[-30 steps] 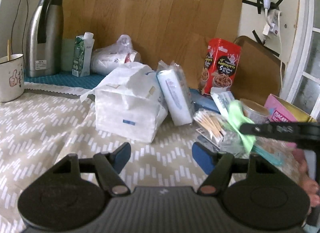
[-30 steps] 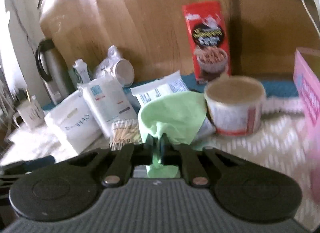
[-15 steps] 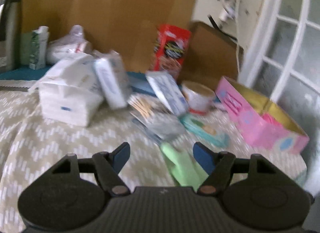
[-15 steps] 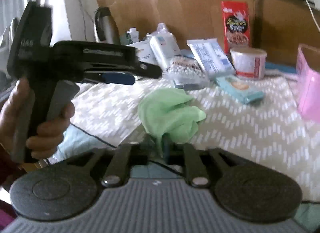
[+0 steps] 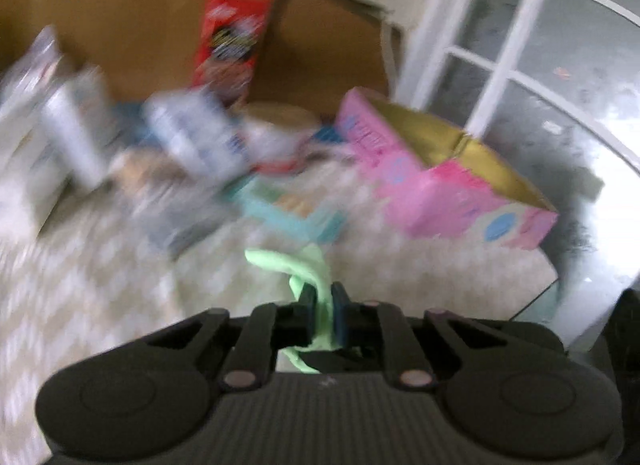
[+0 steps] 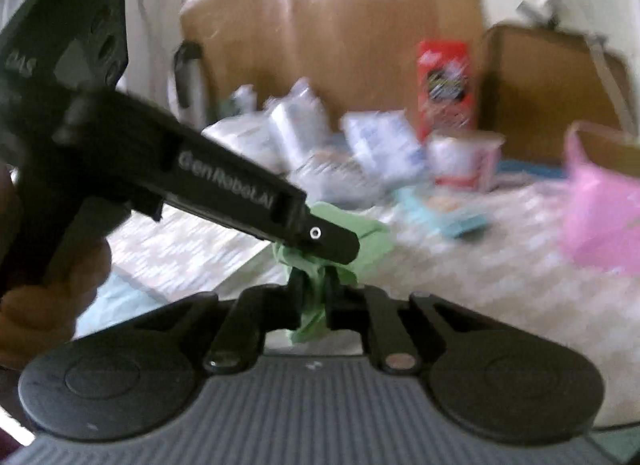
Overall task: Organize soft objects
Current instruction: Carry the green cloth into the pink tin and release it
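Note:
A light green cloth (image 5: 308,269) is pinched between the blue pads of my left gripper (image 5: 323,305), which is shut on it. The same green cloth (image 6: 368,241) is also clamped in my right gripper (image 6: 314,285), shut on its lower bunch. In the right wrist view the left gripper (image 6: 332,243) reaches in from the left and bites the cloth just above my right fingers. Both grippers hold the cloth above the front of the patterned tablecloth (image 5: 420,265).
An open pink box (image 5: 452,189) with a gold inside stands at the right. A teal packet (image 5: 292,209), white tissue packs (image 5: 192,133), a round tub (image 6: 464,161) and a red carton (image 5: 228,49) crowd the back. A glass door is at far right.
My left gripper swung right, came up to the green cloth and shut on it. My right gripper kept its hold and pulled back toward the table's front. Both views are motion-blurred.

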Tool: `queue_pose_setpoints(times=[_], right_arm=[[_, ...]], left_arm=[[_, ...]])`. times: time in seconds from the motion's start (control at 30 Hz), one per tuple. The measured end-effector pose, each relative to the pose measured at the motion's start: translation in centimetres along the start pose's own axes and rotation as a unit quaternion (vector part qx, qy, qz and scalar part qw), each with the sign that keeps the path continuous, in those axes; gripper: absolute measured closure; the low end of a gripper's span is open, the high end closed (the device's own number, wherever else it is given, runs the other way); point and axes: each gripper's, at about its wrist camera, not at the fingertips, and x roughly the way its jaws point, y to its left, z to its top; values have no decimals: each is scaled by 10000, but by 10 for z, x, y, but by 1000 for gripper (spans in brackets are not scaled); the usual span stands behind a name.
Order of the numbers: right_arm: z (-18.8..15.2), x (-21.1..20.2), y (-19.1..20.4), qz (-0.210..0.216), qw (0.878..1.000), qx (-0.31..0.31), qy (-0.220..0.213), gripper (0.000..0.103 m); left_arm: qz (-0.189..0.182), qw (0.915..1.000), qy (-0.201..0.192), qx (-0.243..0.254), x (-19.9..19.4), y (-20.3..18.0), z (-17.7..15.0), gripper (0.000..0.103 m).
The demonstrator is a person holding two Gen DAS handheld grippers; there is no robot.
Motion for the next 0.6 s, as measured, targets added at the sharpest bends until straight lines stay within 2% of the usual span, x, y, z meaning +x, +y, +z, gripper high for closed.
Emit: queue_pose_setpoints(times=[0.13,0.27,0.33,0.47,0.53,0.6], right_arm=[[17,-25,-22,-668,9951,-93,-730,90],[33,-44,-57,-1504,9808,-257,-1217,90],[39,-47,-76,-1767,9754,-202,-1306,90],[46,-37,-119,-2207,9685,83,-1151,88],[46,-31,-137,-2390,9657,244,-986,77],[46,-22,-152,-2635,9615,362,-684,38]], left_arm=[[-374,9970,-456,504,12,-42,36,94],[-710,9922,-718,728,43,-77,69,93],[-780,9910,-727,808,64,-94,82,91],[-530,9920,-579,993,107,-117,93,83],[-240,9935,-431,1026,125,-125,96,63],[41,9941,-335,1026,134,-128,95,49]])
